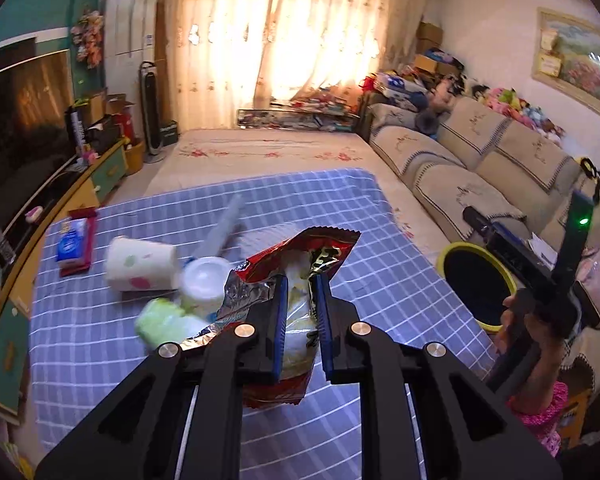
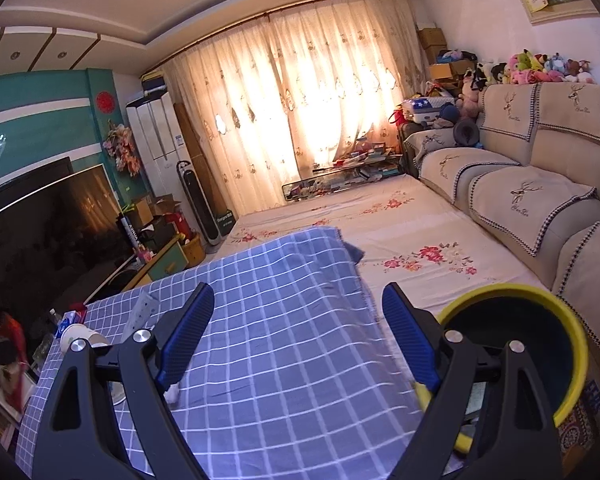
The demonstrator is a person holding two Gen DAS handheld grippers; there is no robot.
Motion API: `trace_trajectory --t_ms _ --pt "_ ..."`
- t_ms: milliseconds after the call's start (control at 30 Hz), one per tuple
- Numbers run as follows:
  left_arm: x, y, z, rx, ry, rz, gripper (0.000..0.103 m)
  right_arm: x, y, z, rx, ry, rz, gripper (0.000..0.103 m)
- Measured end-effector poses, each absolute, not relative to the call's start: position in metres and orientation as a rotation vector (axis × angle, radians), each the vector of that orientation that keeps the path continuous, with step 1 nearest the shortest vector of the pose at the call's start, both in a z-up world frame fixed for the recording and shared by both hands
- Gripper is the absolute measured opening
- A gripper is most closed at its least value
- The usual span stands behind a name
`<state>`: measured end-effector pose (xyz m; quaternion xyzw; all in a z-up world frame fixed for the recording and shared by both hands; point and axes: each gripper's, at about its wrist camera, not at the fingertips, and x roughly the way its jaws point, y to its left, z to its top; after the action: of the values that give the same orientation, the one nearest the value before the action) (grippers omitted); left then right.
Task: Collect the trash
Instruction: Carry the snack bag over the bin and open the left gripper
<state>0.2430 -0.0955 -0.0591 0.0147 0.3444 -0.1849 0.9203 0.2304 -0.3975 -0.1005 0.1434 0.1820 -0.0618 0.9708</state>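
Observation:
My left gripper (image 1: pixel 300 292) is shut on a red and silver snack bag (image 1: pixel 296 264) and holds it above the blue checked tablecloth (image 1: pixel 260 204). Left of it lie a white paper cup (image 1: pixel 140 264) on its side, a white lid (image 1: pixel 206 280) and a green wrapper (image 1: pixel 160 316). The yellow-rimmed bin (image 1: pixel 478 280) stands off the table's right edge. My right gripper (image 2: pixel 298 320) is open and empty above the tablecloth (image 2: pixel 284 360), with the bin (image 2: pixel 516 344) just to its right. The right gripper's body also shows in the left wrist view (image 1: pixel 540 300).
A tissue pack (image 1: pixel 74 244) on a red item lies at the table's far left. A beige sofa (image 1: pixel 480 160) runs along the right, a TV (image 1: pixel 20 120) and cabinet along the left. A floral-covered surface (image 2: pixel 400 232) lies beyond the table.

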Motion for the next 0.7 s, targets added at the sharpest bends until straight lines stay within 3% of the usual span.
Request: trace_trajectory --t_ms 367,700 --pt "0.276 -0.298 -0.092 0.182 0.772 -0.717 0.015 0.115 -0.524 -0.102 0.293 0.343 -0.484 0.084" --pt "0.283 -0.456 -0.140 0.297 0.888 -0.916 0.016 0.078 -0.573 -0.121 0.310 0.379 -0.633 0.084"
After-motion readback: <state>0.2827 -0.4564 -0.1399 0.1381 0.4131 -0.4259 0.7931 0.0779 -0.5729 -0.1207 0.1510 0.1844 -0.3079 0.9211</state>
